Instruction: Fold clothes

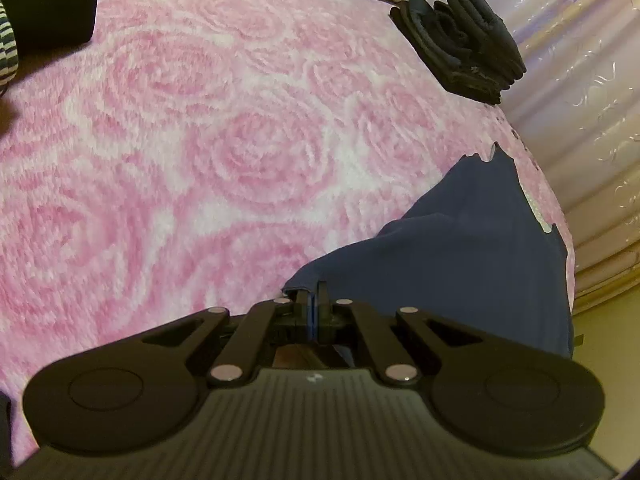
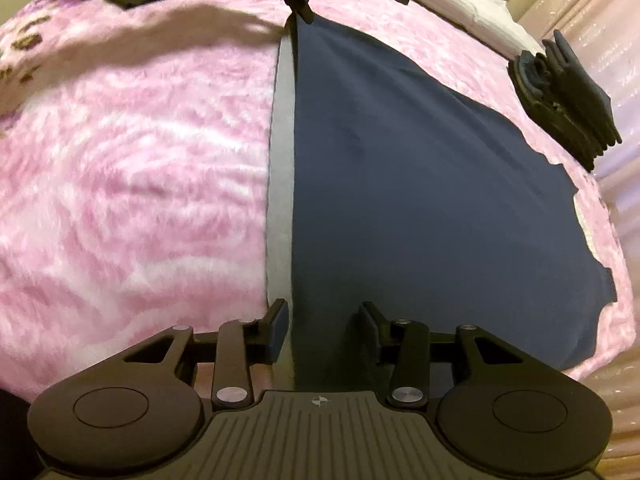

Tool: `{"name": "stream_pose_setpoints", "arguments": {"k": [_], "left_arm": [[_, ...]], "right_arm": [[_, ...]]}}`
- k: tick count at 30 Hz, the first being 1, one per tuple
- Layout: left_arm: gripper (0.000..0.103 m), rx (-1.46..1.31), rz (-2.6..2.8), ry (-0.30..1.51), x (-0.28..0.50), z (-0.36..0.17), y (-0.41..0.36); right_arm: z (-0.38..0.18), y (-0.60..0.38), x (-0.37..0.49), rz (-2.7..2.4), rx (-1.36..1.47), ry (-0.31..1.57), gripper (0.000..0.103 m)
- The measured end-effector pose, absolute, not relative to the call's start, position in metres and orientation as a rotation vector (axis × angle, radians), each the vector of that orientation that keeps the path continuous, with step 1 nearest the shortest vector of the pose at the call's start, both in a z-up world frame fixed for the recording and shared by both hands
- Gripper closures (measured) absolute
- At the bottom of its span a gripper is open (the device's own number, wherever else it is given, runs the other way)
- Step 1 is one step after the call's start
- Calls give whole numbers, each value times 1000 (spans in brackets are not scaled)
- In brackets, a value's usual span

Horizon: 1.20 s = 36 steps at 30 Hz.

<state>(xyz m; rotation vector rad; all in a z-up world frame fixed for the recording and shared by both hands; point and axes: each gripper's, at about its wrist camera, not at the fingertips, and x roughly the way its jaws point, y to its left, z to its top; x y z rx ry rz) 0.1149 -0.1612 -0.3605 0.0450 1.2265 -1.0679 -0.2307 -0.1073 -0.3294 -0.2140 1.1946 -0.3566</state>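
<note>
Two grippers work a navy garment (image 2: 420,184) on the pink blanket (image 2: 132,168). Left gripper (image 1: 313,304) pinches its corner; right gripper (image 2: 323,330) has fingers spread. Folded dark clothes (image 2: 568,100) lie well apart, near the edge.

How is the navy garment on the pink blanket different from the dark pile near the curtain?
The navy garment is spread out in one wide layer; the dark pile is folded and stacked. The left gripper pinches the navy garment's corner; nothing touches the dark pile. Both rest on the pink blanket.

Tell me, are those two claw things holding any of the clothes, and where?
The left gripper is shut on a corner of the navy garment. The right gripper is open at the garment's near edge, holding nothing.
</note>
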Motion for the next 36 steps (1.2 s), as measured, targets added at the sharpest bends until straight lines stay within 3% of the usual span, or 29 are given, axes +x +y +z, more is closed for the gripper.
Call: {"name": "stream_pose_setpoints", "arguments": {"k": [2,4,5,6,15,21,28,30,31,32,33,36], "left_arm": [[103,51,-1068,1224,114,-360,-162],[103,54,-1070,1222,114,-359,-163],[103,54,-1070,1221,114,-358,-163],[103,55,-1071,1222,115,-358,-163],[103,2,-1108,1190,130,-331,-151],[103,54,-1079,1233,131,-351,-153],[103,103,-1042,1240,120,-351,-137],[103,116,-1042,1234,111,-344,-129],[103,123,-1042,1231,107,-341,-124],[103,129,-1042,1228,102,-337,-120],[103,136,-1042,1225,98,-334,-116],[103,156,-1042,1215,85,-323,-103]], "right_arm": [[-331,-108,-230,-365,-228,1193,60],[-331,-112,-229,-379,-222,1188,69],[-331,-113,-228,-376,-224,1188,91],[-330,-114,-227,-374,-222,1188,103],[-275,-111,-221,-330,-97,1104,103],[-306,-105,-213,-304,-55,1168,103],[-304,-117,-224,-326,-37,1199,103],[-298,-122,-227,-336,0,1201,95],[-296,-124,-229,-344,20,1200,81],[-294,-126,-232,-355,40,1198,47],[-291,-128,-234,-366,60,1196,36],[-287,-139,-244,-406,146,1219,36]]}}
